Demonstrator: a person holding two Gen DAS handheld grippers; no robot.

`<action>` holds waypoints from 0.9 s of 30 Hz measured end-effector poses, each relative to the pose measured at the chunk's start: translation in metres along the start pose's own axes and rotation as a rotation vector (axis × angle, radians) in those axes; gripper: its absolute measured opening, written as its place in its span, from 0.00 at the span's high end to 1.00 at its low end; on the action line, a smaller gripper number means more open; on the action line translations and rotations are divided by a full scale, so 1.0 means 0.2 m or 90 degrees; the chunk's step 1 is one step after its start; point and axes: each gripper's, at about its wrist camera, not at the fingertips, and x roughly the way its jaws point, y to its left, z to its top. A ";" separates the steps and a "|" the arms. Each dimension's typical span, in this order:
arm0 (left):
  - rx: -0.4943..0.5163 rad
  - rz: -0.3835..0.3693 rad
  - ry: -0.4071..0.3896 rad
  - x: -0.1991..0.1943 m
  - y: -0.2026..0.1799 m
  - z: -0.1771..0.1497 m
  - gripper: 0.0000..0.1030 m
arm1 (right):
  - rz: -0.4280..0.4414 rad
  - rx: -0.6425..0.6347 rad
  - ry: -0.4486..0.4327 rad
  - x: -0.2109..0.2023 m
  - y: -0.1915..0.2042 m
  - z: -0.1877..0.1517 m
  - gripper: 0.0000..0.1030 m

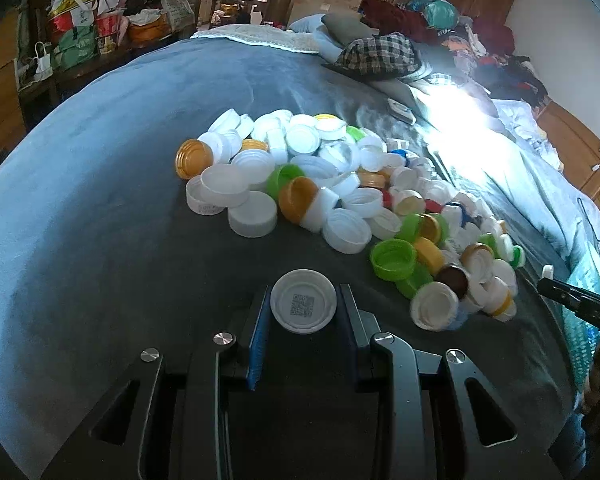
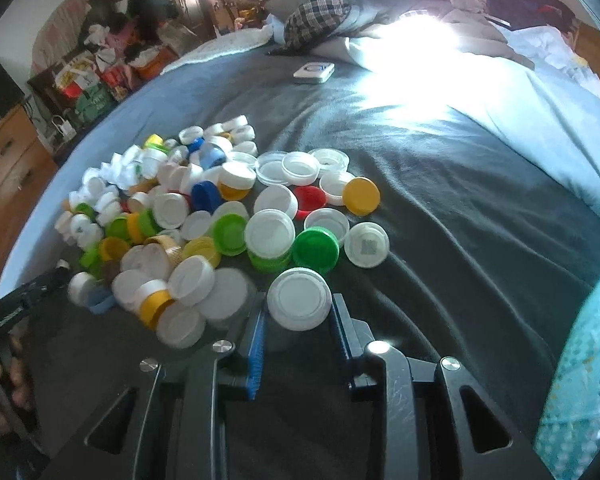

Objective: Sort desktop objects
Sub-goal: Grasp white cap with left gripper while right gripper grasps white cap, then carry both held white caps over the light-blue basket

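A heap of bottle caps (image 1: 340, 184), mostly white with green, yellow, blue and red ones, lies on a dark grey blanket (image 1: 120, 220). My left gripper (image 1: 303, 304) is shut on a white cap (image 1: 303, 301) whose open side shows a QR code. It is held just in front of the heap. In the right wrist view the same heap (image 2: 204, 216) spreads to the left. My right gripper (image 2: 298, 310) is shut on a white cap (image 2: 299, 298) at the heap's near edge, its blue pads against the cap's rim.
A small white device (image 2: 314, 72) lies on the blanket beyond the heap. Pillows and a plaid cloth (image 1: 380, 56) are piled at the back. Bags (image 1: 80, 28) and wooden drawers stand left of the bed. A hand (image 2: 4, 380) holds the other gripper at the left edge.
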 end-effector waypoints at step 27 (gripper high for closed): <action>0.142 -0.075 -0.072 -0.61 -0.87 0.11 0.74 | -0.025 -0.045 -0.166 -0.98 -0.04 -0.16 0.69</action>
